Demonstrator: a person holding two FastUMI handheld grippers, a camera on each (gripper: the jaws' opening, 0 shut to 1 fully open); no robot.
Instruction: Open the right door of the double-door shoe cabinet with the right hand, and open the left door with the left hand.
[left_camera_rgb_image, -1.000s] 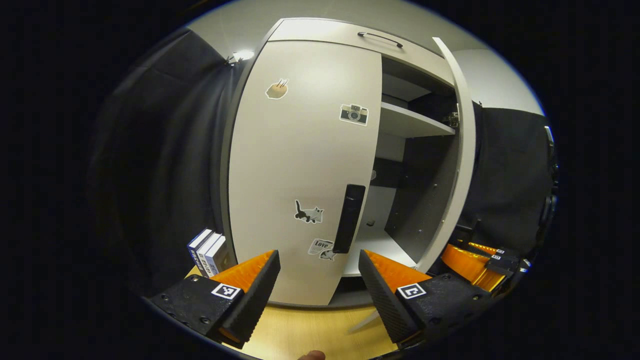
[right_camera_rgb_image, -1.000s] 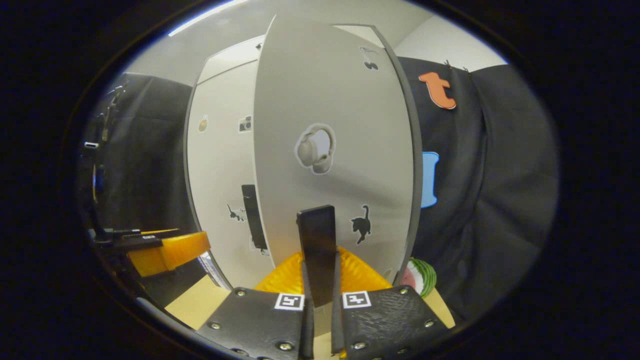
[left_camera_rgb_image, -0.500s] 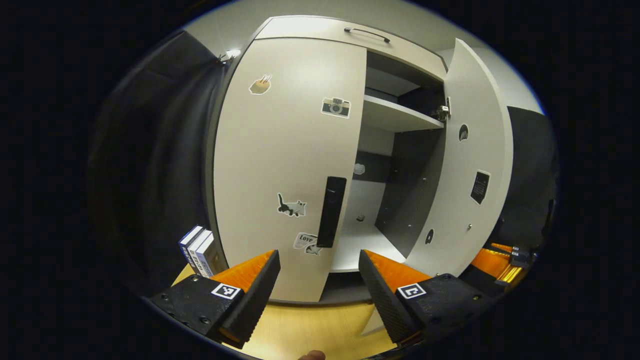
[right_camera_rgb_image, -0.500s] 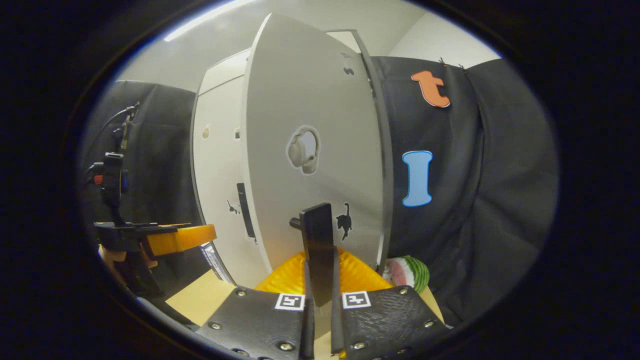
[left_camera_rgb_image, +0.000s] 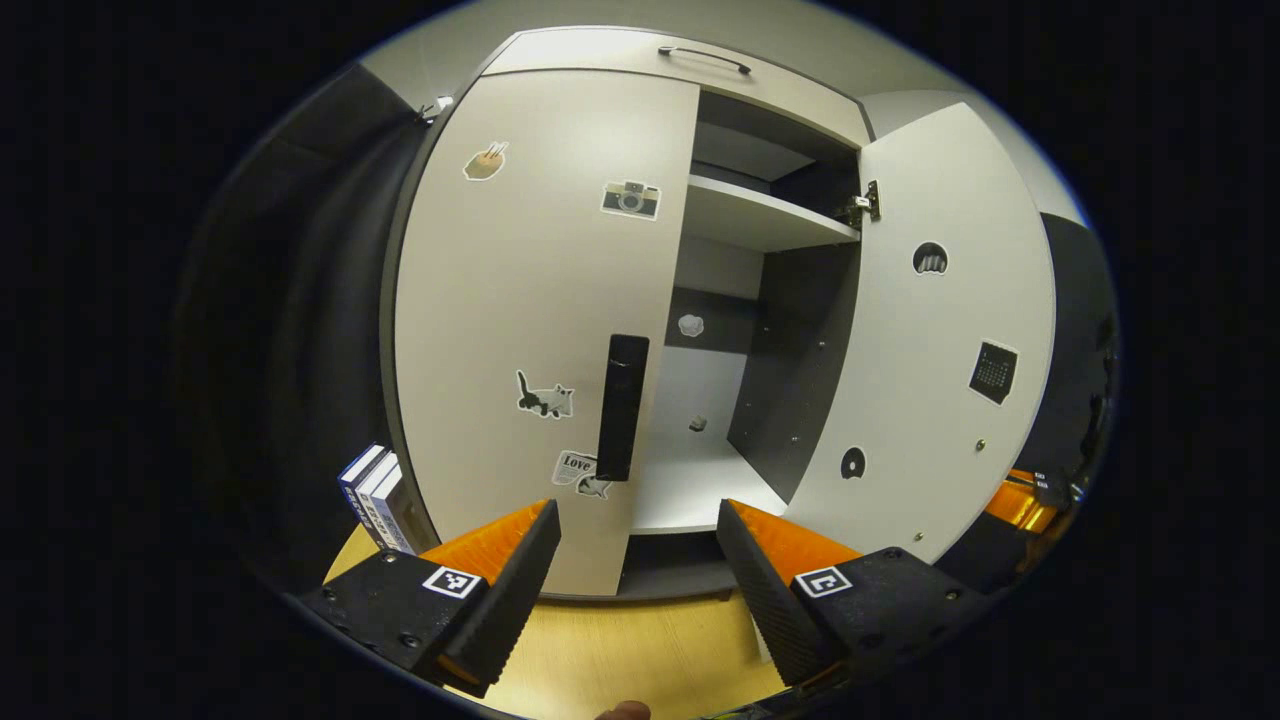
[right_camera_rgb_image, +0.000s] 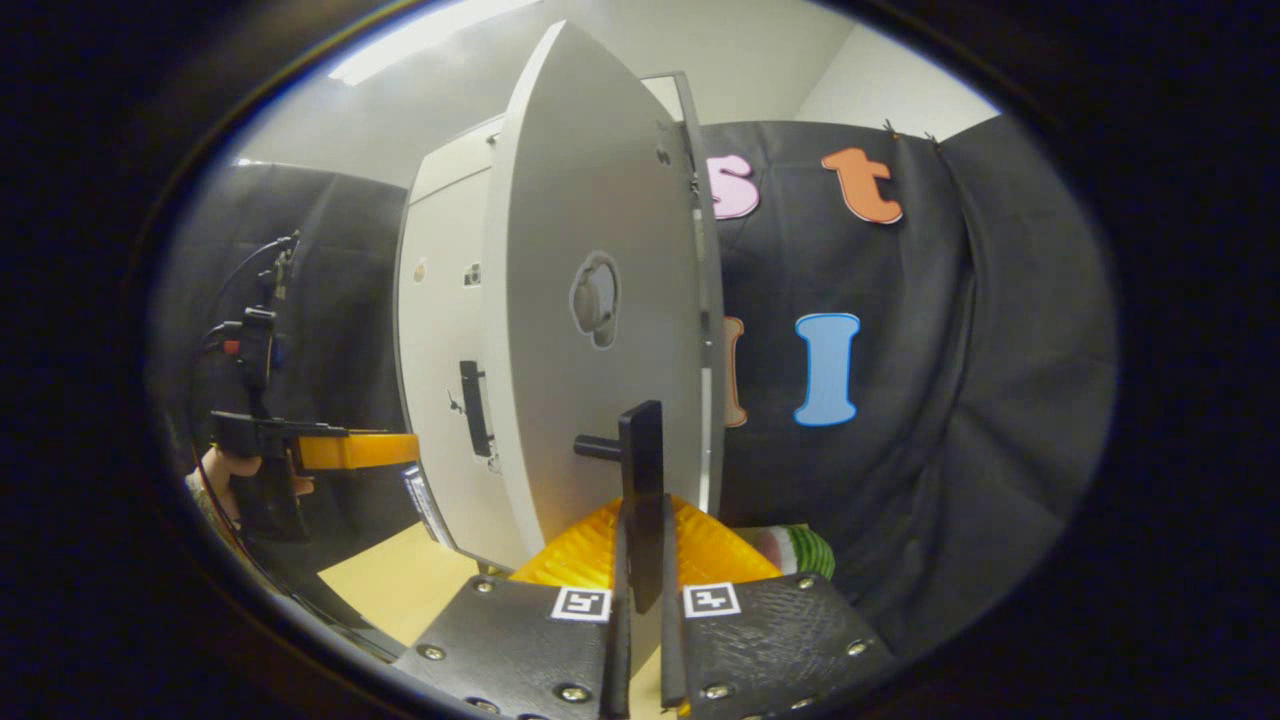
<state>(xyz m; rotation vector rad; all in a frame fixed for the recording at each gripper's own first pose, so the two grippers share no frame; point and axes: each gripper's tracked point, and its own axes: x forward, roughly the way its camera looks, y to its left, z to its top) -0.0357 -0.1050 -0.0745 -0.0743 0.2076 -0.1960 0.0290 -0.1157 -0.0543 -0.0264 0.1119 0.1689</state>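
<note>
The shoe cabinet's left door (left_camera_rgb_image: 540, 300) is closed, with a black upright handle (left_camera_rgb_image: 622, 405) near its inner edge. My left gripper (left_camera_rgb_image: 637, 560) is open, a short way in front of that handle and below it, touching nothing. The right door (left_camera_rgb_image: 930, 340) is swung wide open, baring the shelves (left_camera_rgb_image: 760, 215). In the right gripper view my right gripper (right_camera_rgb_image: 640, 600) is shut on the right door's black handle (right_camera_rgb_image: 642, 470), and the right door (right_camera_rgb_image: 590, 300) stands nearly edge-on. A hand (right_camera_rgb_image: 215, 475) holds the left gripper (right_camera_rgb_image: 390, 450) at the left.
Several books (left_camera_rgb_image: 375, 495) stand against the cabinet's left side on the wooden table (left_camera_rgb_image: 620, 660). A small object (left_camera_rgb_image: 698, 423) lies on the lower shelf inside. A watermelon slice (right_camera_rgb_image: 795, 545) lies beside the open door, near the black cloth wall.
The right door has swung further open with my right gripper on its handle. My left gripper has stayed open and shifted so the left door's handle sits further left in its view.
</note>
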